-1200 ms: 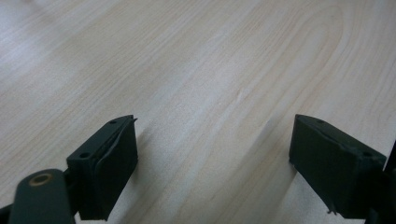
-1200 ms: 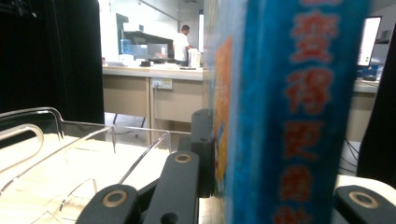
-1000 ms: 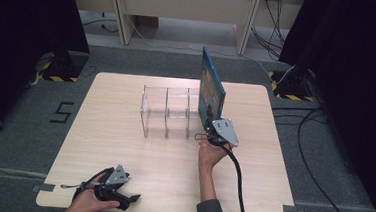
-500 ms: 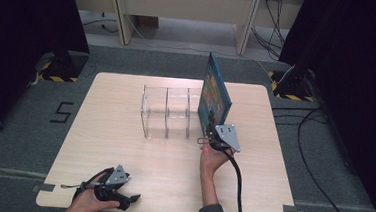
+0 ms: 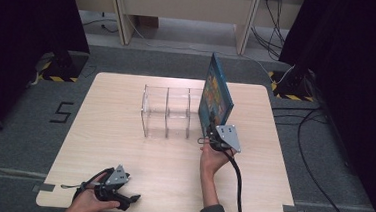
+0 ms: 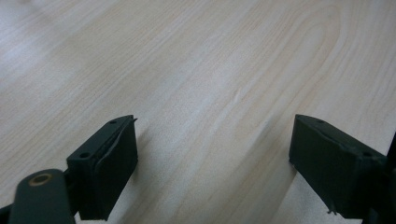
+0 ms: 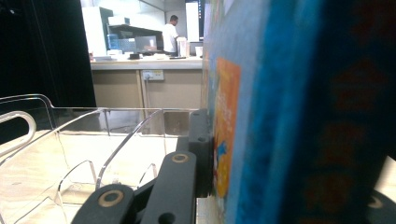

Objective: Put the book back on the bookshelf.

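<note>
A blue picture book point(image 5: 216, 93) stands upright on its lower edge on the table, just right of a clear acrylic rack point(image 5: 168, 112) with several slots. My right gripper point(image 5: 210, 123) is shut on the book's near bottom corner. In the right gripper view one black finger point(image 7: 201, 149) presses flat on the book's cover point(image 7: 280, 116), and the rack point(image 7: 70, 140) sits empty to the left. My left gripper point(image 5: 129, 199) rests near the table's front left edge. Its jaws point(image 6: 215, 158) stand wide open over bare wood.
The light wooden table point(image 5: 116, 96) has bare room left of the rack and along the front. A black cable point(image 5: 236, 179) trails from the right gripper toward the front edge. Dark curtains and floor cables flank the table.
The right gripper and the book have shifted slightly right and toward the near side, a little away from the rack. The left gripper has stayed put.
</note>
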Tool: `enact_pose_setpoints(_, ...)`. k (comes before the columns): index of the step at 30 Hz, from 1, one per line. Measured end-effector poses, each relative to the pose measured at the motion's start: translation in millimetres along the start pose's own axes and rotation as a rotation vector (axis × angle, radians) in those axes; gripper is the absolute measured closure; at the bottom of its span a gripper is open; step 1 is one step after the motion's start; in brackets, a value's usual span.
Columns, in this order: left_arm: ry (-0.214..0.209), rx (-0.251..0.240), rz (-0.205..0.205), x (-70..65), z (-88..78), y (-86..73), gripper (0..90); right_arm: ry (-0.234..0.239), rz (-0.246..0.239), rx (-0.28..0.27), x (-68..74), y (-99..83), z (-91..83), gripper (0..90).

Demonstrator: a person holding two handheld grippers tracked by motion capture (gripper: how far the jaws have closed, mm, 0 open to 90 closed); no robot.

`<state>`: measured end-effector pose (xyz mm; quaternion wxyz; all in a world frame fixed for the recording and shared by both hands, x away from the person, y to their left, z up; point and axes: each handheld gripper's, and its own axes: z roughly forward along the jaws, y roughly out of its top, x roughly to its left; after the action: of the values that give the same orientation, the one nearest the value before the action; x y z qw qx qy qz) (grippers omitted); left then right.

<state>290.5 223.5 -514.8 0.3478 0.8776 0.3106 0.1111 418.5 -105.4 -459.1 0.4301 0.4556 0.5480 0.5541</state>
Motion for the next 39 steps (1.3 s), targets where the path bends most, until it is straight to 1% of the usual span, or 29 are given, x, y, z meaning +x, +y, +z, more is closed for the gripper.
enact_pose_setpoints(5,0.0,0.0,0.001,0.1,0.0,0.0,14.4,0.008,0.004,0.006,-1.3,0.6,0.1,81.3)
enact_pose_setpoints(7,-0.001,-0.001,0.0,0.0,0.0,0.0,14.4,0.01,-0.011,0.015,-1.5,1.5,0.1,80.9)
enact_pose_setpoints(8,-0.001,-0.001,0.0,0.0,0.0,0.0,14.4,0.01,-0.011,0.015,-1.5,1.5,0.1,80.9)
enact_pose_setpoints(11,-0.003,-0.003,-0.003,-0.1,0.2,0.0,14.4,0.018,0.008,0.019,-2.0,2.1,0.3,80.9)
enact_pose_setpoints(13,-0.002,-0.001,0.0,0.2,0.1,0.1,14.4,0.016,0.002,0.022,-2.2,2.2,0.1,80.4)
enact_pose_setpoints(14,-0.002,-0.001,0.002,0.3,0.1,0.1,14.4,0.023,0.007,0.034,-2.9,2.1,0.3,79.5)
enact_pose_setpoints(15,-0.002,-0.001,0.002,0.3,0.1,0.1,14.4,0.023,0.007,0.034,-2.9,2.1,0.3,79.5)
enact_pose_setpoints(16,-0.001,-0.002,0.001,0.1,0.1,0.0,14.4,0.026,-0.006,0.037,-3.4,2.2,0.1,79.5)
enact_pose_setpoints(19,-0.001,-0.001,0.001,0.1,0.1,0.1,14.3,0.029,-0.01,0.04,-4.0,2.5,-0.1,79.0)
enact_pose_setpoints(21,-0.002,-0.001,0.002,0.2,0.2,0.2,14.3,0.034,-0.005,0.045,-5.2,2.7,0.1,76.9)
enact_pose_setpoints(22,-0.002,0.0,0.002,0.2,0.2,0.3,14.3,0.032,-0.005,0.048,-5.8,2.7,0.2,74.2)
enact_pose_setpoints(24,-0.002,-0.002,0.001,0.2,0.2,0.1,14.3,0.037,0.014,0.051,-7.6,2.3,0.0,70.9)
enact_pose_setpoints(25,-0.002,-0.002,0.002,0.2,0.2,0.1,14.3,0.047,0.015,0.059,-8.5,2.0,-0.6,68.9)
enact_pose_setpoints(26,-0.002,-0.001,0.002,0.2,0.2,0.2,14.3,0.047,0.015,0.059,-8.5,2.0,-0.6,68.9)
enact_pose_setpoints(27,-0.003,-0.001,0.002,0.3,0.2,0.2,14.3,0.06,0.013,0.055,-9.3,2.3,-1.6,67.4)
enact_pose_setpoints(29,-0.003,-0.002,0.002,0.3,0.2,0.2,14.3,0.063,0.012,0.056,-9.6,2.6,-1.8,66.1)
enact_pose_setpoints(30,-0.003,-0.001,0.002,0.3,0.2,0.2,14.3,0.059,0.015,0.061,-11.1,2.9,-2.1,62.6)
enact_pose_setpoints(32,-0.003,-0.001,0.003,0.3,0.2,0.2,14.3,0.059,0.023,0.062,-12.2,3.0,-3.1,60.9)
enact_pose_setpoints(35,-0.003,-0.001,0.004,0.4,0.2,0.2,14.3,0.065,0.019,0.066,-12.7,3.5,-4.3,58.3)
enact_pose_setpoints(36,-0.004,-0.001,0.004,0.4,0.3,0.3,14.3,0.078,0.021,0.064,-13.4,4.3,-6.2,57.2)
enact_pose_setpoints(39,-0.004,-0.002,0.003,0.3,0.3,0.1,14.3,0.082,0.03,0.062,-14.2,6.0,-7.4,56.5)
